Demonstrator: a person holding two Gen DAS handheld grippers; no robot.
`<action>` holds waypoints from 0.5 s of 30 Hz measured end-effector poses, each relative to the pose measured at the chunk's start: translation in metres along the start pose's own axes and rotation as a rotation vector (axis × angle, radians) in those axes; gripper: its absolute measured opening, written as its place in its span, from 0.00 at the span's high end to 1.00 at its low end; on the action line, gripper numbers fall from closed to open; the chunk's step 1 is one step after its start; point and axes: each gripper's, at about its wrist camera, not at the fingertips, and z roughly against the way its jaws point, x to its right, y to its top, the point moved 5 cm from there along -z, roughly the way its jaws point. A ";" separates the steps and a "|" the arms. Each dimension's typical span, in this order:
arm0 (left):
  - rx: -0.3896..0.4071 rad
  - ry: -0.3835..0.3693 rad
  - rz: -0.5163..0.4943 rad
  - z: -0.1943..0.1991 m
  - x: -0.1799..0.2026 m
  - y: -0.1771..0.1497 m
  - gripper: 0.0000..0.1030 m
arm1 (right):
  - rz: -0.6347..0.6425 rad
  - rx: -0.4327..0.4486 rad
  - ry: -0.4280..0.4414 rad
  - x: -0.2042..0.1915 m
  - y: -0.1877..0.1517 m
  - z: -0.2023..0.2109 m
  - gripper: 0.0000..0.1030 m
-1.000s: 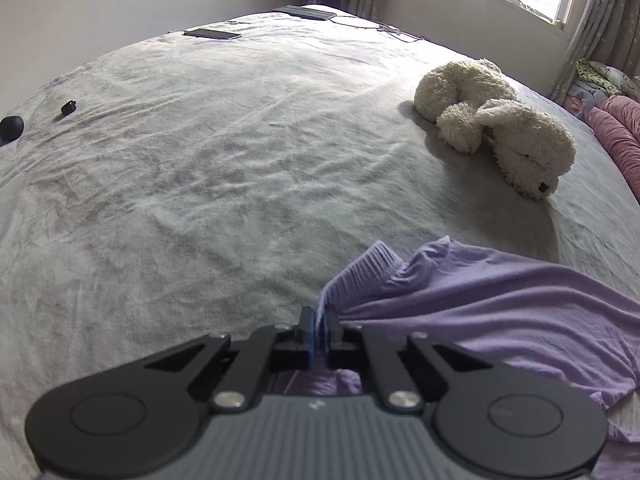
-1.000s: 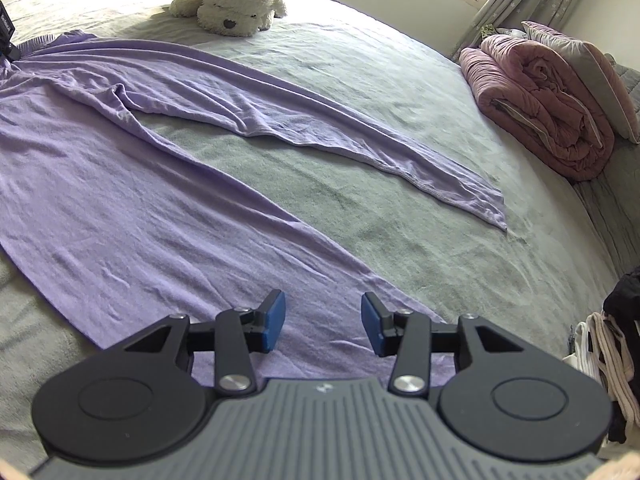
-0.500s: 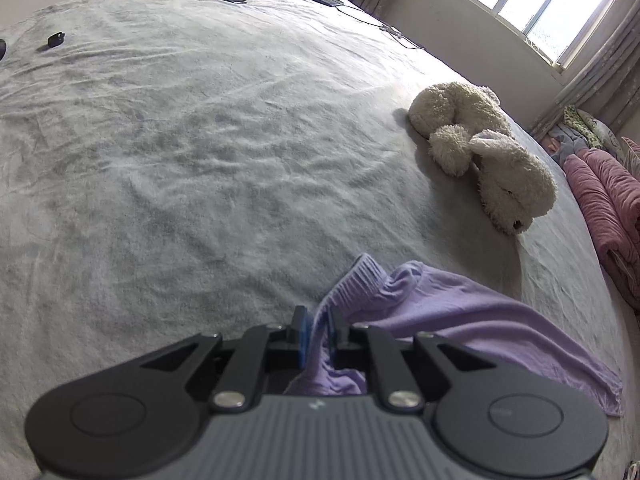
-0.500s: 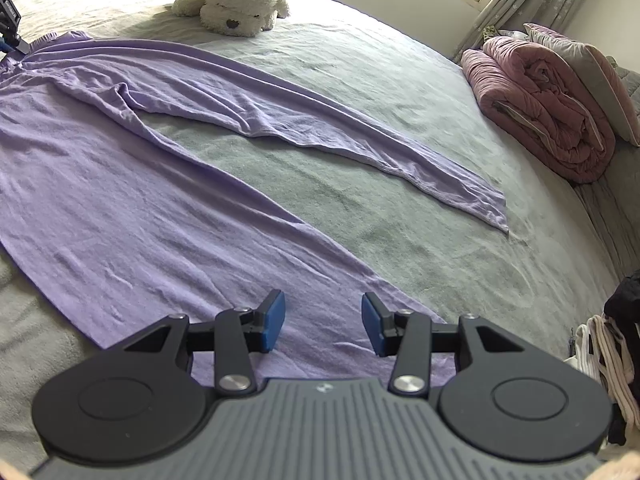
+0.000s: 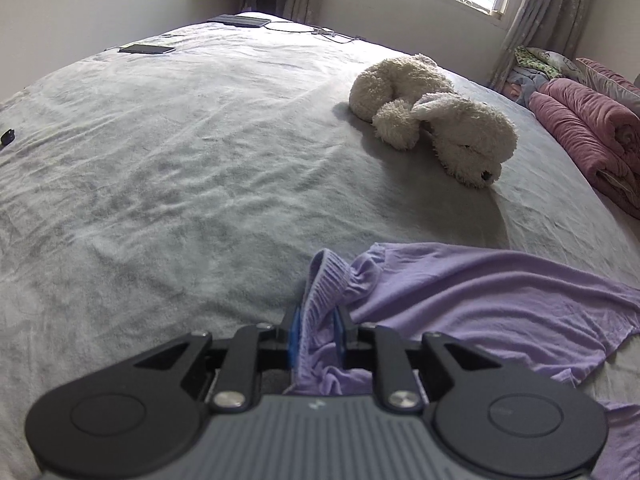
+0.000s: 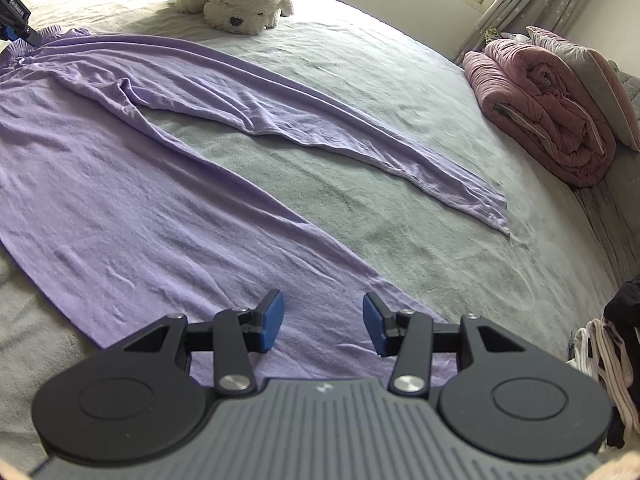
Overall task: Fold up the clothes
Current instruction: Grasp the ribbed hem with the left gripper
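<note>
The lavender trousers (image 6: 132, 184) lie spread across the grey bedspread (image 5: 168, 168), their ribbed waistband (image 5: 326, 280) on the near side of the cream plush dog (image 5: 436, 132) and their two legs running away from it toward the rolled pink quilt (image 6: 548, 108), one leg ending short of the quilt, the other reaching down under the right gripper (image 6: 323, 322). A second ago the left gripper (image 5: 316, 330) was clamped tight on the waistband; now its jaws are opening, with the bunched band between the blue pads and apparently loose rather than pinched, though the fabric hides how much contact is left. The left wrist view has also swung, so the dog now sits higher and further right of the waistband than before. The right gripper has not shifted: its jaws stand half apart and empty, hovering just over the hem of the nearer leg, gripping nothing. Letting go here suggests the waist end has been laid where it is wanted, on the side of the garment nearest the dog, and the spreading stage looks finished. The legs diverge widely, so bringing one over the other seems the likely first fold.
</note>
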 end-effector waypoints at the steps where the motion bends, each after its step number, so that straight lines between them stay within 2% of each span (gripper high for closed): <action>1: 0.008 -0.003 -0.009 0.003 0.002 0.000 0.81 | 0.000 0.000 0.000 0.000 0.000 0.000 0.53; 4: -0.001 -0.030 -0.030 0.005 0.006 -0.003 0.77 | 0.002 0.000 -0.001 -0.001 0.000 0.000 0.53; 6: -0.024 -0.063 -0.033 0.003 0.009 -0.007 0.70 | 0.002 0.000 -0.002 -0.001 0.001 0.000 0.53; 9: -0.057 -0.117 -0.024 0.001 0.010 -0.012 0.70 | 0.003 0.000 -0.002 -0.002 0.001 0.000 0.53; 13: -0.047 -0.134 -0.002 0.006 0.007 -0.009 0.67 | 0.005 0.000 -0.003 -0.002 0.001 0.000 0.52; 15: -0.027 -0.107 -0.032 0.013 0.008 -0.007 0.65 | 0.006 0.000 -0.004 -0.003 0.001 -0.001 0.52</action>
